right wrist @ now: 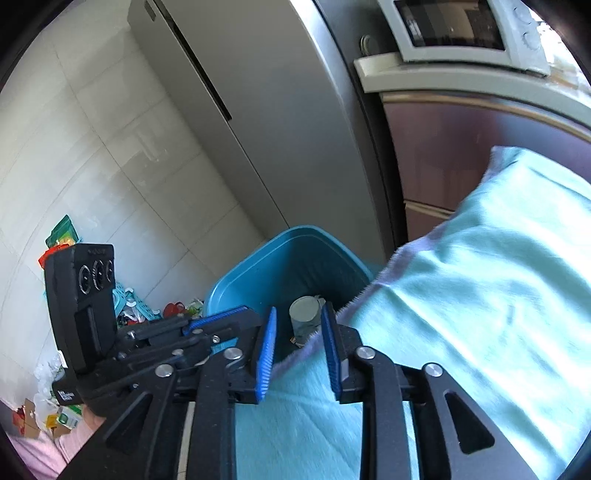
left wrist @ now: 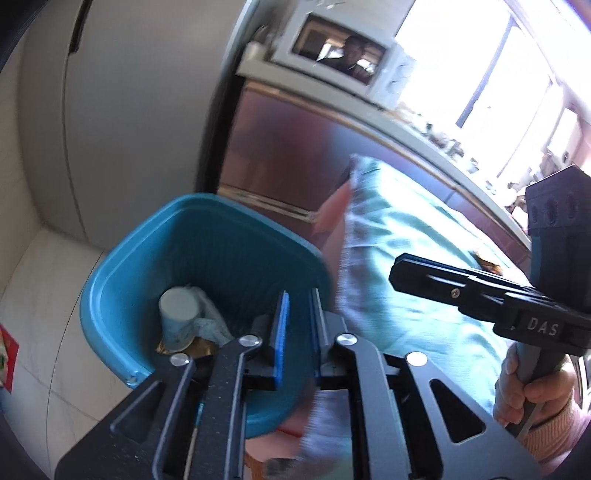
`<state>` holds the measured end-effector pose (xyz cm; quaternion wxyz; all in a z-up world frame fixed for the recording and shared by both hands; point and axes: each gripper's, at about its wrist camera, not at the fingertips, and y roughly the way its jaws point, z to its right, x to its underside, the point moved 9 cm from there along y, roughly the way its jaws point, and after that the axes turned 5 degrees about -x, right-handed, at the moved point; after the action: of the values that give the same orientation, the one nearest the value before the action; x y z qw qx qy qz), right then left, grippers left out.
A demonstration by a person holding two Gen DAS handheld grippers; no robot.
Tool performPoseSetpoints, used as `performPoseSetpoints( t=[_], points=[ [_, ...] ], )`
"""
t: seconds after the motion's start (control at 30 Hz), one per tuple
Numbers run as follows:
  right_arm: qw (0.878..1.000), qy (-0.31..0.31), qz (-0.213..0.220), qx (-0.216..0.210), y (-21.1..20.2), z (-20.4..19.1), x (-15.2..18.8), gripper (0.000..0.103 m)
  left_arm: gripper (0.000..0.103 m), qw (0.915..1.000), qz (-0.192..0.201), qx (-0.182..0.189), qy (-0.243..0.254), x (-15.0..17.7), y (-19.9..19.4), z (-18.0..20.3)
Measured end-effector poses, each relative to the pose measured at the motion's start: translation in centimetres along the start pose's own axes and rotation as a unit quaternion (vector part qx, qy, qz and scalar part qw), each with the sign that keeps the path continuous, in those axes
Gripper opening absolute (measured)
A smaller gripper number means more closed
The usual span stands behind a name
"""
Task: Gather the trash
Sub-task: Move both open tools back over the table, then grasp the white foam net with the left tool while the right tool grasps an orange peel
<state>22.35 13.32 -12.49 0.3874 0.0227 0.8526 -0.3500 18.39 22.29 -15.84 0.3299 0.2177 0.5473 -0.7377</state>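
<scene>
Trash: cup (right wrist: pixel 303 309) and crumpled paper (left wrist: pixel 208 317) lay in blue bin (left wrist: pixel 110 291). Right gripper (right wrist: pixel 298 354) stood partly open, empty, above cloth (right wrist: pixel 480 295) edge. Left gripper (left wrist: pixel 297 332) slightly parted, held nothing, over bin rim. Bin flanked by fridge (right wrist: pixel 258 110), cabinet (left wrist: pixel 295 147); floor litter (right wrist: pixel 140 310) lay left.

Each wrist camera is looking forward and downward along its own fingers, close above the blue bin (left wrist: pixel 207 258). Both views are sharing the bin (right wrist: pixel 295 266), the mint cloth (right wrist: pixel 480 295), fridge (left wrist: pixel 129 110) and microwave (right wrist: pixel 461 33), each catching the other gripper.
</scene>
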Motion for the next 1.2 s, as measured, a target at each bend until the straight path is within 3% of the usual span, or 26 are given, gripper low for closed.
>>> performPoseSetpoints(
  t=[0.13,0.27,0.53,0.83,1.07,1.2],
  points=[
    [0.999,0.003,0.033,0.020,-4.4,1.6,0.8,0.035,0.025,0.9984,0.018,0.042,0.033,-0.4,-1.6,4.1],
    [0.995,0.023,0.065,0.067,-9.6,4.8,2.8,0.038,0.027,0.9930,0.016,0.089,0.075,0.1,-2.1,9.1],
    [0.972,0.094,0.137,0.168,-21.5,11.3,7.7,0.038,0.029,0.9754,-0.010,0.165,0.145,2.1,-1.2,19.1],
    [0.931,0.156,0.208,0.256,-32.6,17.1,12.9,0.039,0.030,0.9573,-0.043,0.202,0.202,5.2,0.4,27.7],
    [0.909,0.192,0.232,0.288,-37.0,20.2,16.2,0.039,0.030,0.9491,-0.063,0.213,0.223,6.5,2.2,31.7],
    [0.899,0.210,0.242,0.299,-38.6,21.3,17.7,0.045,0.032,0.9431,-0.069,0.223,0.237,7.2,2.5,33.7]
  ],
)
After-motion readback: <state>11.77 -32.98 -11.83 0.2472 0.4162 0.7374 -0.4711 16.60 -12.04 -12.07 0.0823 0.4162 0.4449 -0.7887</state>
